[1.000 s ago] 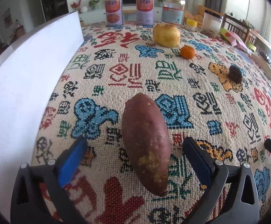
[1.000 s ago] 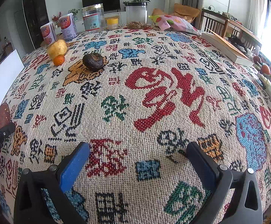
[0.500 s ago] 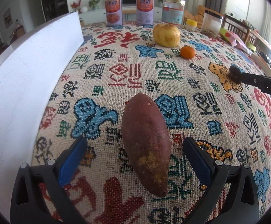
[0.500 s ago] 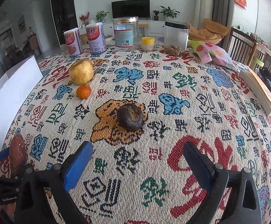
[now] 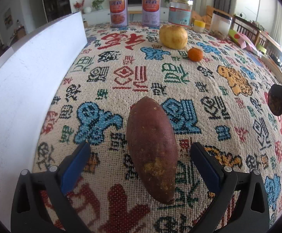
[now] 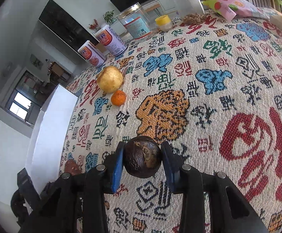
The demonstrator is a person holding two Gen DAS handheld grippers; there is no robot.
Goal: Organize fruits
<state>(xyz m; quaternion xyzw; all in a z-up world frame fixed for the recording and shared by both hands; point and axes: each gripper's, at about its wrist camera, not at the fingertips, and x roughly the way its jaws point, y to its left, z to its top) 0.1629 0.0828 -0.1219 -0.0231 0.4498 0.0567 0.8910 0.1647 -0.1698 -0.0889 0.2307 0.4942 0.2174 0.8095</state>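
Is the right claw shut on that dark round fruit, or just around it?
Shut on it. The right claw has just been closing, and both blue pads press against the dark fruit.

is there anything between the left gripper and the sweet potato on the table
Nothing visible stands in the way. The sweet potato lies on the patterned cloth, its near part already between the open fingers of the left gripper, with bare cloth on both sides. The white board stands off to the left.
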